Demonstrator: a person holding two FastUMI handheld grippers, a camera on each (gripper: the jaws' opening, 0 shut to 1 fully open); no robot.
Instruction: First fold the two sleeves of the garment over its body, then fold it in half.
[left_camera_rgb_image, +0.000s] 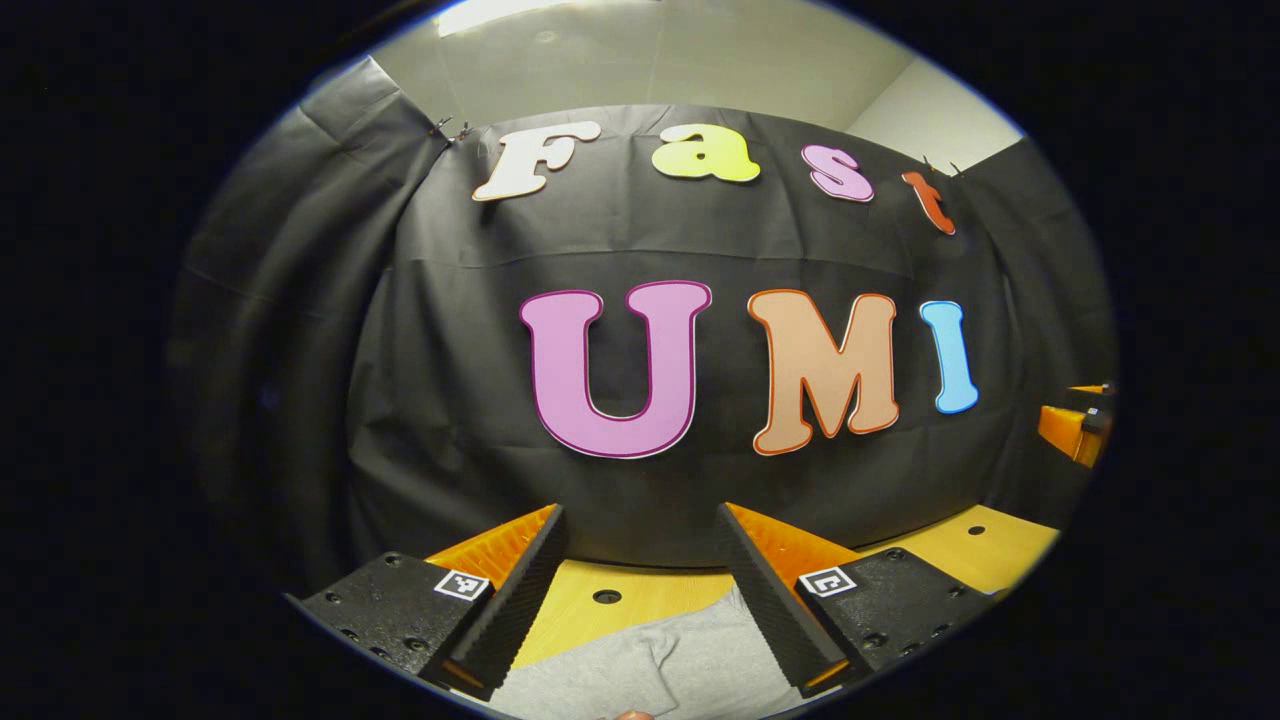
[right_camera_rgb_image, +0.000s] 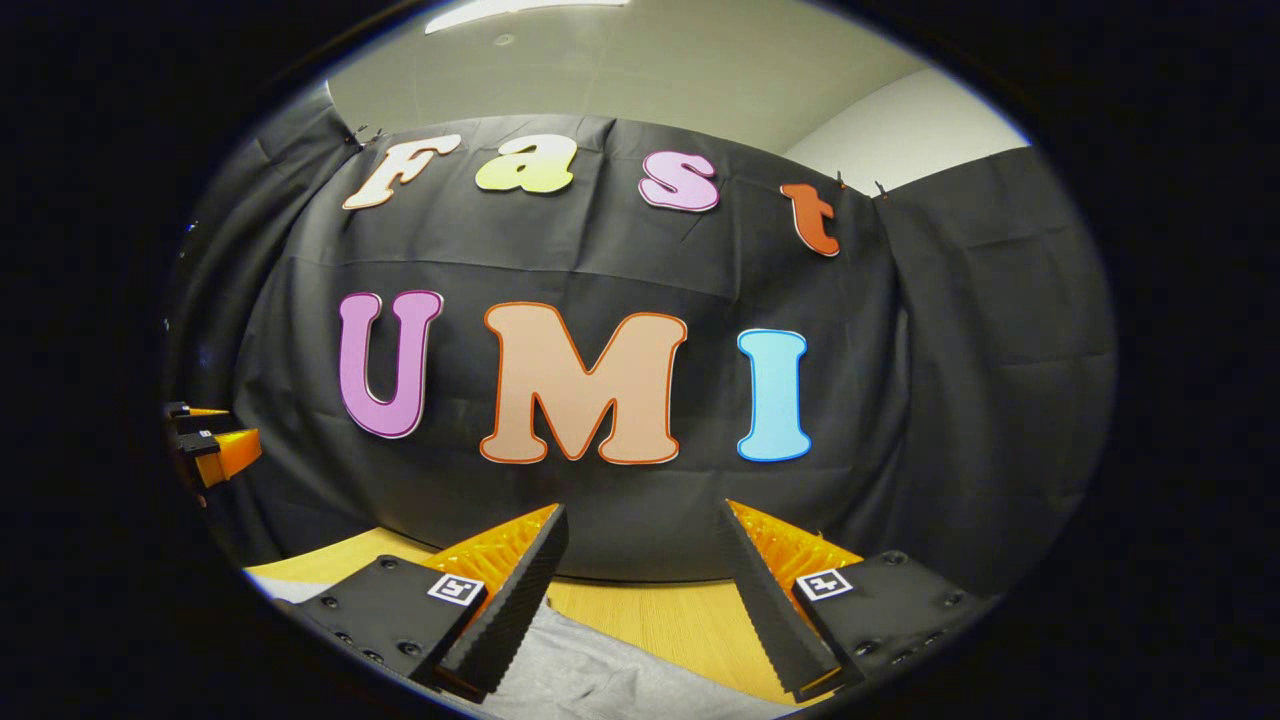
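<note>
Both claws, left (left_camera_rgb_image: 640, 520) and right (right_camera_rgb_image: 640, 515), wide open, empty, poised over grey garment (left_camera_rgb_image: 650, 670); likely readying sleeve grabs.

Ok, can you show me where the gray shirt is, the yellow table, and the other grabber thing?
gray garment (left_camera_rgb_image: 690, 665), left gripper view, on its cloth between the open jaws.
table (left_camera_rgb_image: 1000, 550), left gripper view, on its bare wooden top.
right gripper (left_camera_rgb_image: 1075, 432), left gripper view, on its orange body at the right edge.
</note>
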